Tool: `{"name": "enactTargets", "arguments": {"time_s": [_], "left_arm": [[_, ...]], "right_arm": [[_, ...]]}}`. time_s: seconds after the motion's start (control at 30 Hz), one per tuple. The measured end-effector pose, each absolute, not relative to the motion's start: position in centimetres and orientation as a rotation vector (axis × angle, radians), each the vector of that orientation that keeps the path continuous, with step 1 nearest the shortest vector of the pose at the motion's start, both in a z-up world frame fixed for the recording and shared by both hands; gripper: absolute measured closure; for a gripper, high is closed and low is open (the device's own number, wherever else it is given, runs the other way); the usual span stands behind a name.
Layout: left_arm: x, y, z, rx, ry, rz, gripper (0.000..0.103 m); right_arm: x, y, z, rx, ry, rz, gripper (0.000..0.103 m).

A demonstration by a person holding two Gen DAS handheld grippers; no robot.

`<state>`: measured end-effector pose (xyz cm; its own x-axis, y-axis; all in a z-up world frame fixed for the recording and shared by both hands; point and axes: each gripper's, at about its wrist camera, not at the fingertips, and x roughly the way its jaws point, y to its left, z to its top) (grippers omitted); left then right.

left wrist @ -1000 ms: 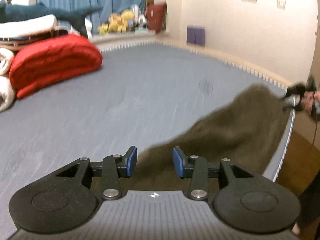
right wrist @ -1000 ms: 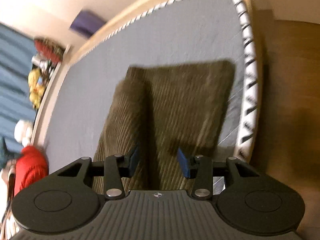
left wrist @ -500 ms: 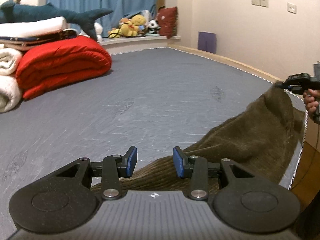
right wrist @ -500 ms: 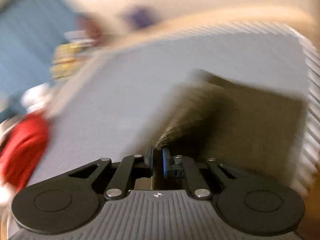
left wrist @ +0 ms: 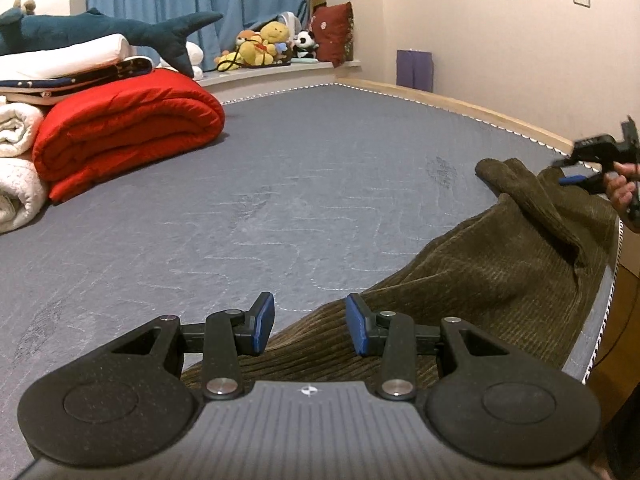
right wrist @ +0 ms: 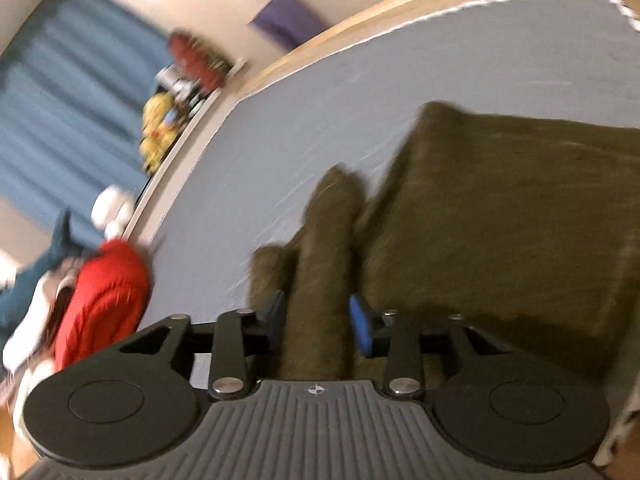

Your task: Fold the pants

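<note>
Since 0.5 s ago the right claw [right wrist: 318,320] has opened wide, releasing the pants [left wrist: 500,280]; the left claw [left wrist: 310,326] stays wide, empty. Ribbed olive corduroy lies rumpled along the bed [left wrist: 280,200] edge.

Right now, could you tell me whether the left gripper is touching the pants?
Apart. The left wrist view shows the left gripper open above the pants, with mattress and cloth visible between its fingers, nothing pinched.

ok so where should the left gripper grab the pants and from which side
Take the pants at the near hem edge lying just ahead of the left gripper, coming in low and straight forward. The cloth lies flat on the mattress there, and the open jaws already straddle that edge.
</note>
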<state>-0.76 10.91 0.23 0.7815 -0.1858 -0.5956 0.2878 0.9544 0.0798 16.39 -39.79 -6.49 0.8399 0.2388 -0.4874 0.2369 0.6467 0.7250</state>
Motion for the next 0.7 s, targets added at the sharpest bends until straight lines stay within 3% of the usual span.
{"name": "enactTargets", "arguments": {"time_s": [0.47, 0.57, 0.6, 0.63, 0.7], "left_arm": [[0.2, 10.9, -1.5, 0.235, 0.657, -0.214, 0.059], [0.4, 11.2, -1.3, 0.222, 0.651, -0.208, 0.059], [0.4, 11.2, -1.1, 0.217, 0.647, -0.208, 0.059], [0.4, 11.1, -1.0, 0.214, 0.644, -0.208, 0.059], [0.4, 10.8, -0.8, 0.212, 0.636, -0.213, 0.059]], "right_arm": [[23.7, -32.4, -6.5, 0.760, 0.745, 0.017, 0.055], [24.0, -32.5, -6.8, 0.774, 0.750, -0.028, 0.065], [23.9, -32.6, -6.9, 0.775, 0.752, -0.038, 0.074], [23.7, -32.8, -6.8, 0.773, 0.751, -0.037, 0.091], [22.9, -33.4, -6.3, 0.767, 0.715, -0.021, 0.096]]}}
